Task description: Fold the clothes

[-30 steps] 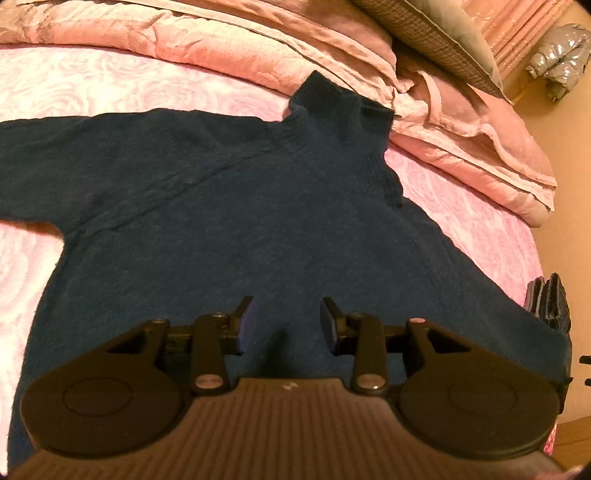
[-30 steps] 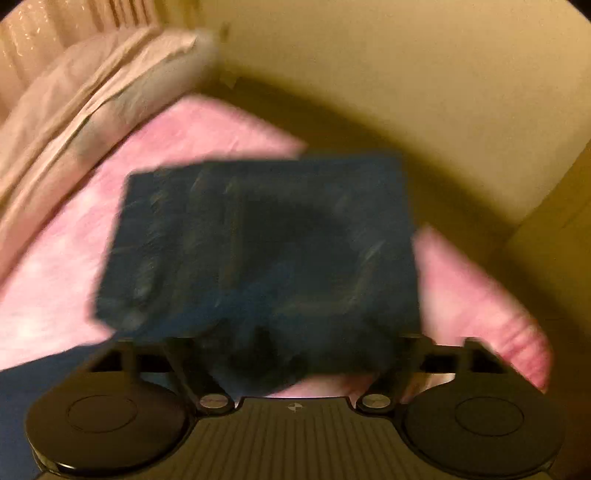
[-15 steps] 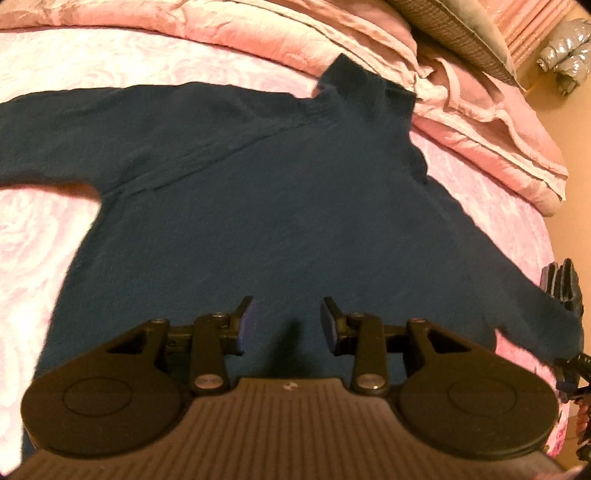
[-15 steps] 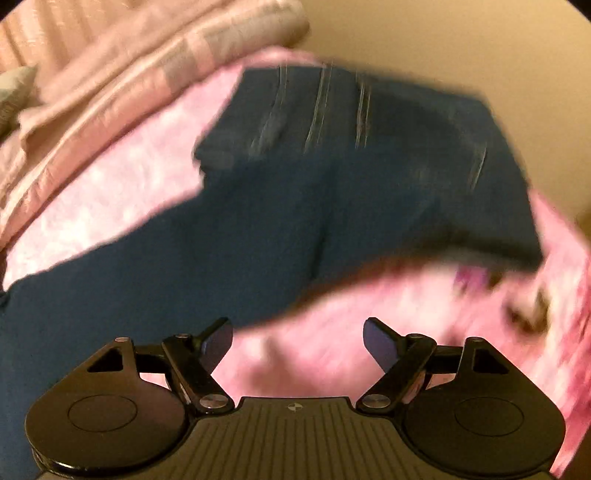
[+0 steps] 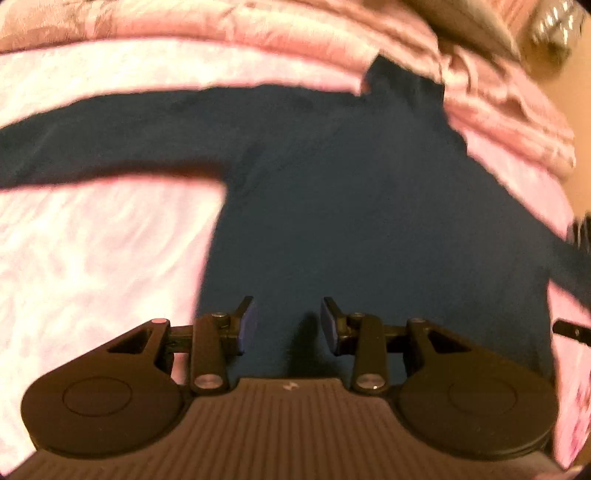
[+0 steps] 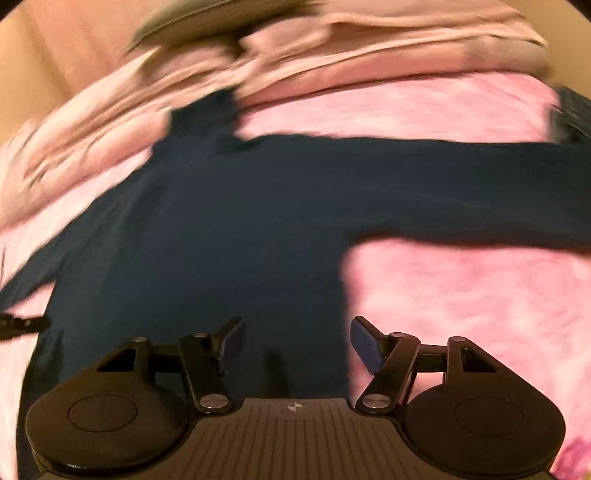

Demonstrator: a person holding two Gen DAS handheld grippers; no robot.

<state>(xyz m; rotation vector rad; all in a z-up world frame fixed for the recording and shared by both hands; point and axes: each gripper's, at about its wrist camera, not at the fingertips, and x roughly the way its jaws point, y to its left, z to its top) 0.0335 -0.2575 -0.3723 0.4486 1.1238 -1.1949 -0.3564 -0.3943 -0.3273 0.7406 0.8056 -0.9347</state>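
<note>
Pink patterned bedspread (image 5: 92,258) covers the bed, w/ a dark navy turtleneck sweater (image 5: 369,206) spread flat on it, front up, collar (image 5: 402,81) pointing toward the rumpled pink duvet (image 5: 258,26) at the far edge. In the left wrist view one sleeve (image 5: 110,144) runs out straight to the left; the other slopes down toward the right edge of the pic. Right wrist view shows the same sweater (image 6: 221,229) w/ a sleeve (image 6: 461,184) stretched out to the right.

Left gripper (image 5: 288,321) hangs over the lower body of the sweater, near its left side edge, jaws partway apart, nothing btwn them, pads clear of the knit. Right gripper (image 6: 297,341) sits over the sweater's other side edge, bedspread (image 6: 461,295) under its right finger; jaws wider, closing, nothing btwn them, not gripping fabric.

Beyond the duvet a dark pillow (image 5: 461,18) lies at top right, blurred. Both views are motion-smeared, so knit detail can't be read.
</note>
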